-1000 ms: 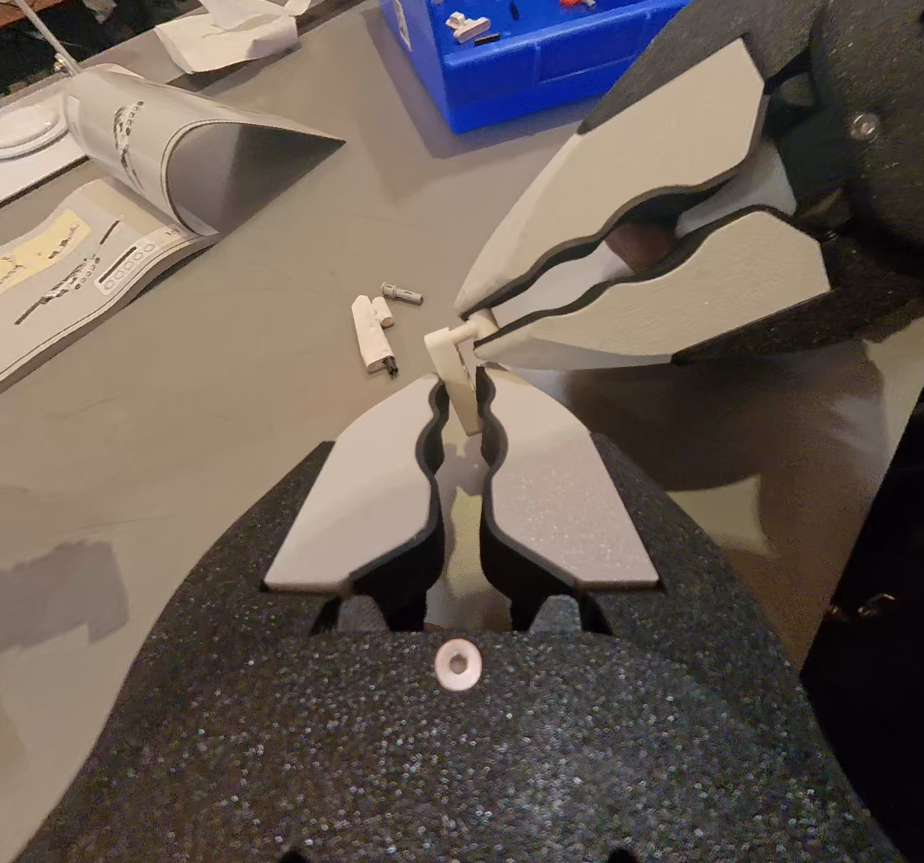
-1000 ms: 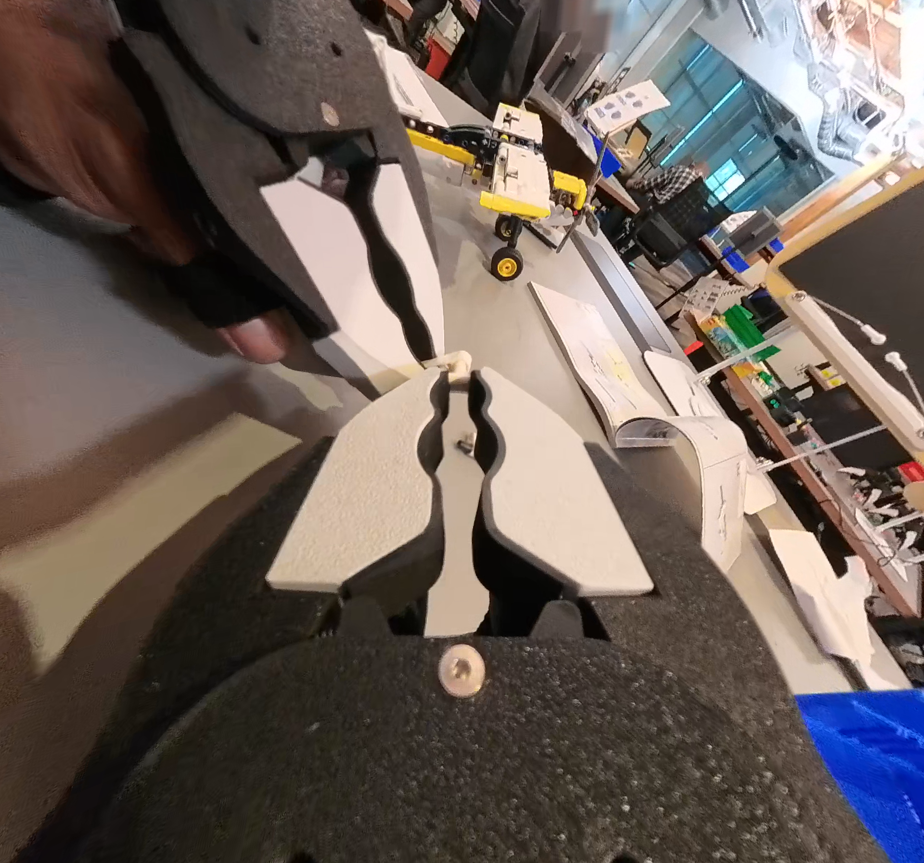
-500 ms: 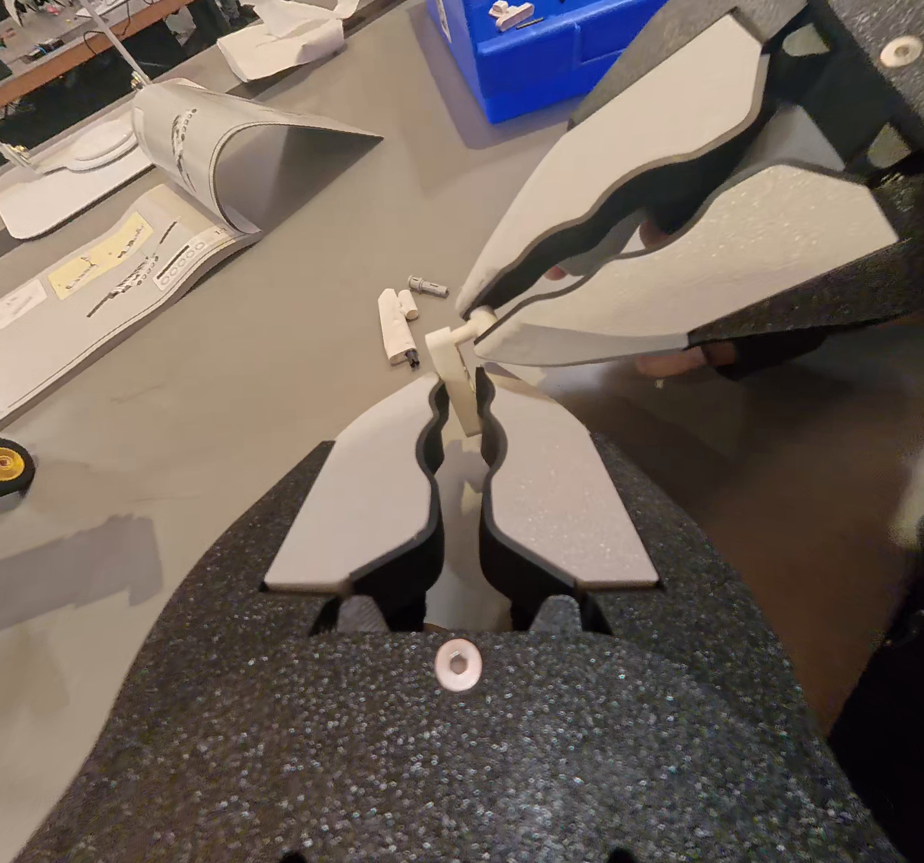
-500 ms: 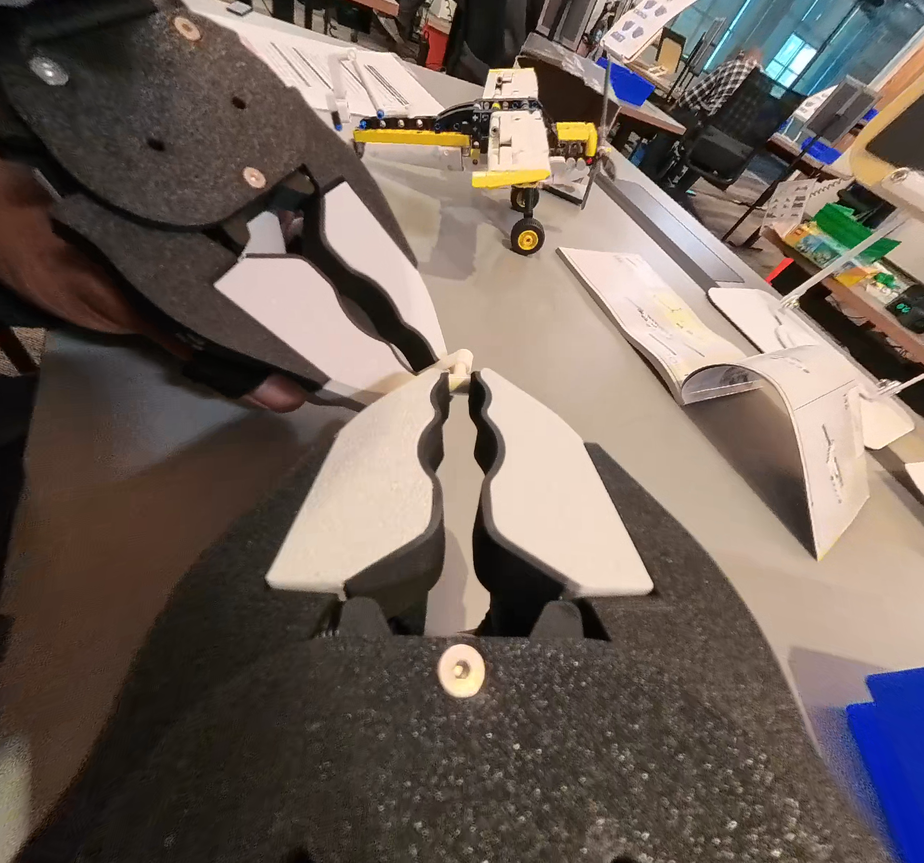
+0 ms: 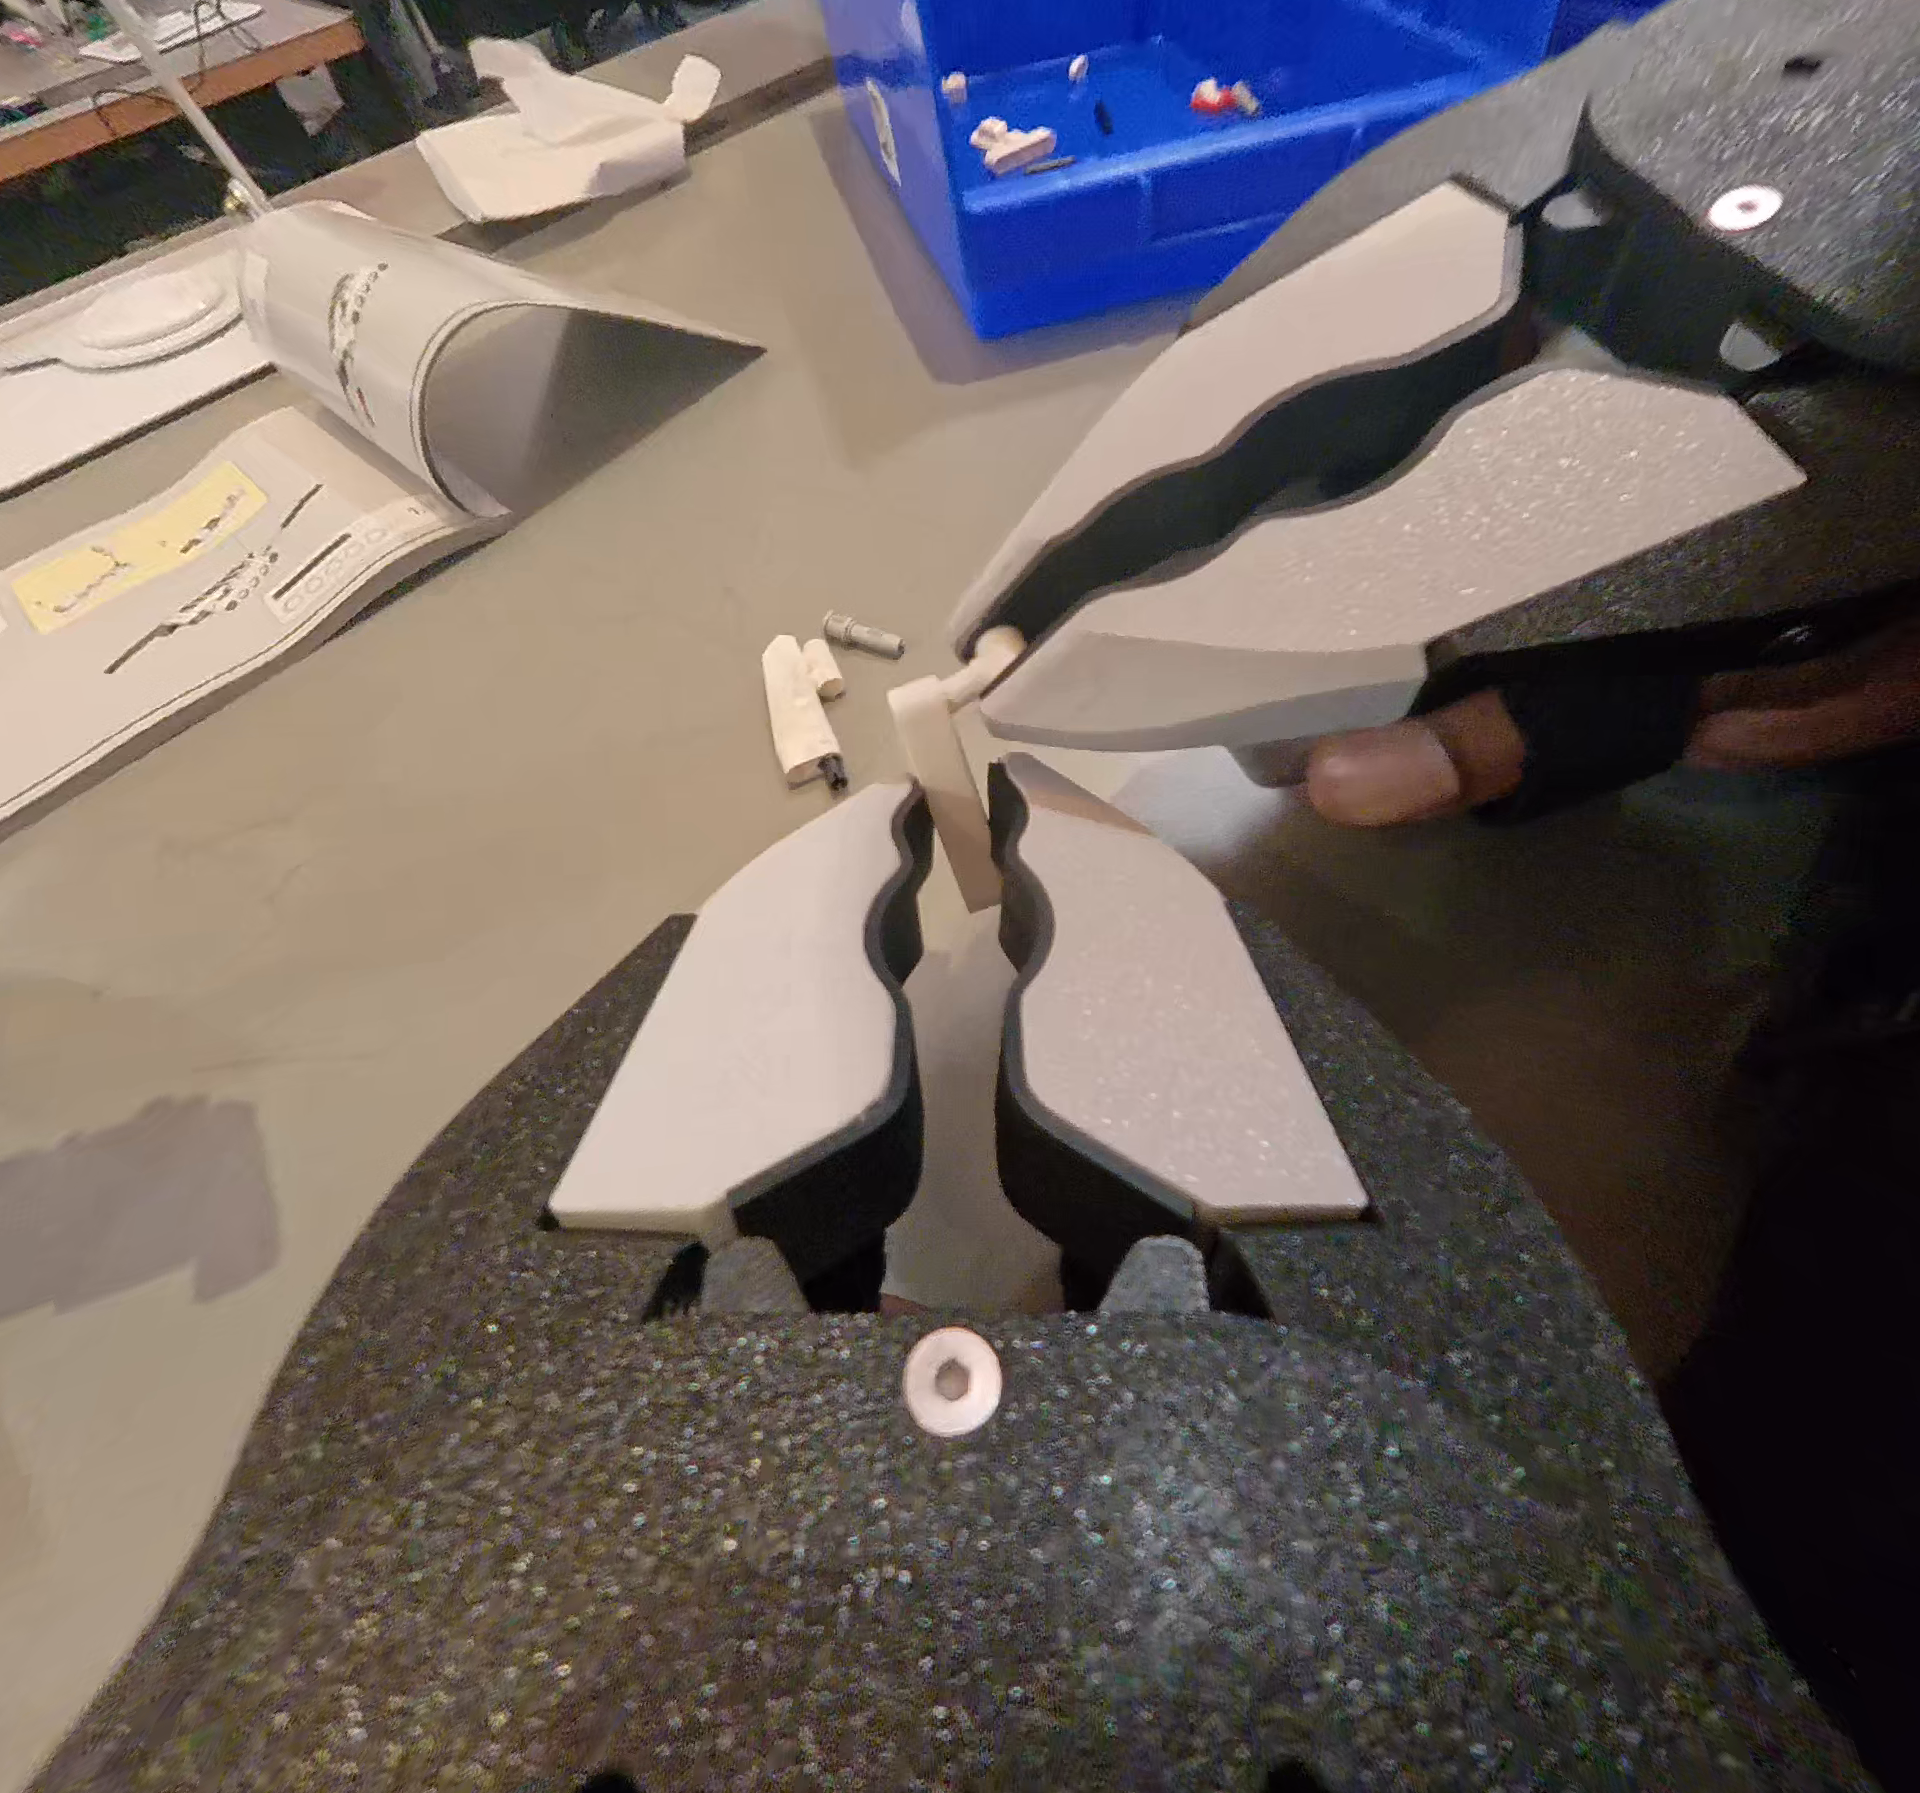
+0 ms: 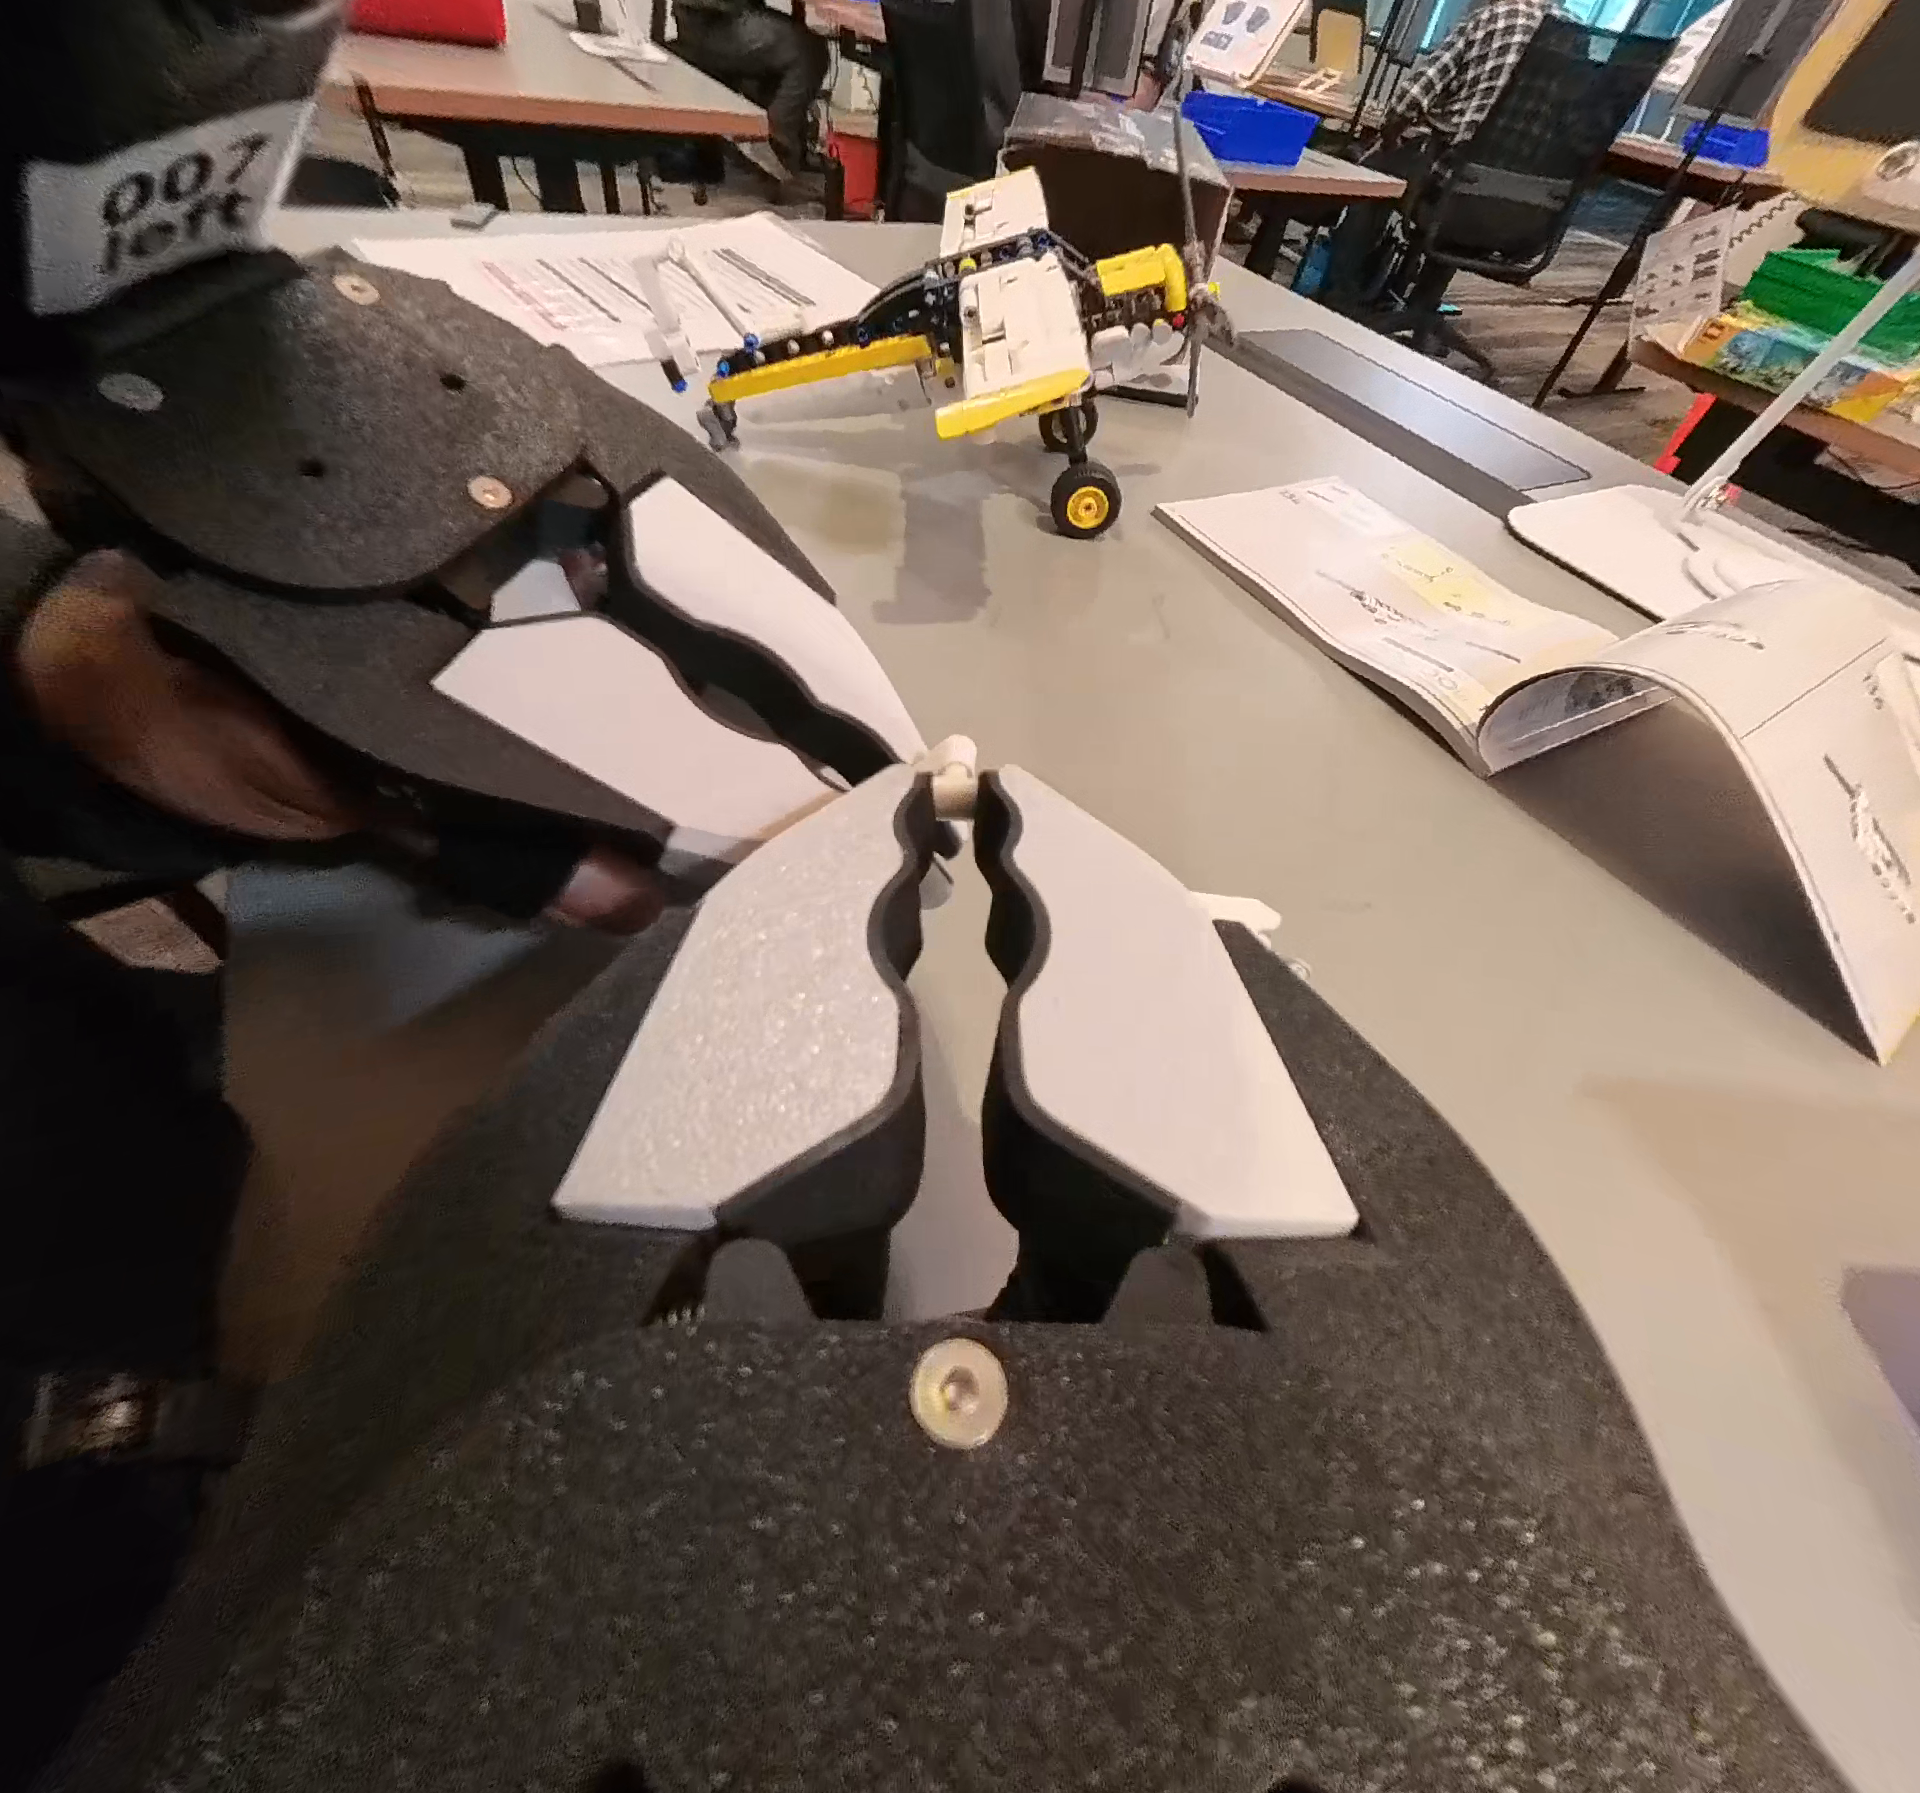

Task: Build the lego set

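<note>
Grey worktable (image 5: 582, 808) in an open workshop, further desks and seated people behind; left gripper (image 5: 961, 813) with fingers (image 5: 790, 974) nearly together, pinching the lower part of a flat white beam (image 5: 940, 787) that rises tilted out of them; right gripper (image 5: 992, 663) entering from 2 o'clock, its fingers (image 6: 1132, 995) closed on a short cream peg (image 5: 1000, 647) that meets the beam's upper end. Across the last second both grips and the joined parts keep the same relation, only the tools tilting and the background shifting; the peg and beam are thus held together above the table. At 10 o'clock of the fingertips lie small white pieces (image 5: 798, 720) and a grey pin (image 5: 862, 634); farther, an open booklet (image 5: 249, 517) at 10 o'clock, a blue bin (image 5: 1049, 216) at 12 o'clock; a yellow and white model plane (image 6: 997, 341) stands beyond.
</note>
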Motion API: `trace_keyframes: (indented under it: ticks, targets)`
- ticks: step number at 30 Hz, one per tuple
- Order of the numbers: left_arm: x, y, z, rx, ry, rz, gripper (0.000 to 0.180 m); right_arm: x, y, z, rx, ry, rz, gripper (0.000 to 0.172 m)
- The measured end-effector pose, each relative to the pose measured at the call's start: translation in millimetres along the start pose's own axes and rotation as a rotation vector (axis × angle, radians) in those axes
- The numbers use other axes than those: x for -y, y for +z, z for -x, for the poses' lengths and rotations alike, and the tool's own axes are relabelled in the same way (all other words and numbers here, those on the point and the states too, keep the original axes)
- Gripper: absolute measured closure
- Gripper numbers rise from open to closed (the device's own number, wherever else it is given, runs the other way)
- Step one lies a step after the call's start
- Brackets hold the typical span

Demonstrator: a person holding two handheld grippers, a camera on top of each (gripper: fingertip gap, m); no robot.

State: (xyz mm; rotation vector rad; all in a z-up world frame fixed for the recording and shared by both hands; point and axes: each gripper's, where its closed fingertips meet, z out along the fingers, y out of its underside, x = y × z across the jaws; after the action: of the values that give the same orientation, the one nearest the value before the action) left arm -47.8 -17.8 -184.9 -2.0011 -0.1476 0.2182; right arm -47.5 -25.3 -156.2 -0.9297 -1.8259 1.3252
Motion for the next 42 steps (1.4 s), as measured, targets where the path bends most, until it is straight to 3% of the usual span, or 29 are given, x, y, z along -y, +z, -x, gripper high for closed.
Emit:
trace_keyframes:
  ticks: [7, 15, 19, 32, 42]
  targets:
    - [9, -5, -2, -0.031, -0.061, -0.071, 0.170, 9, -4, 3, -0.005, 0.089, -0.070, 0.164]
    - [14, -6, 4, 0.082, -0.017, -0.107, 0.170, 13, -2, 0, -0.007, 0.201, -0.104, 0.164]
    - [15, -7, 4, 0.065, -0.032, -0.119, 0.170, 15, -2, 0, -0.003, 0.217, -0.114, 0.164]
    - [9, -8, -8, -0.181, -0.243, -0.059, 0.170, 10, -3, 3, -0.094, -0.086, -0.026, 0.164]
    - [-1, -8, -8, -0.158, -0.145, 0.012, 0.170, 1, -1, 7, -0.112, -0.217, 0.048, 0.164]
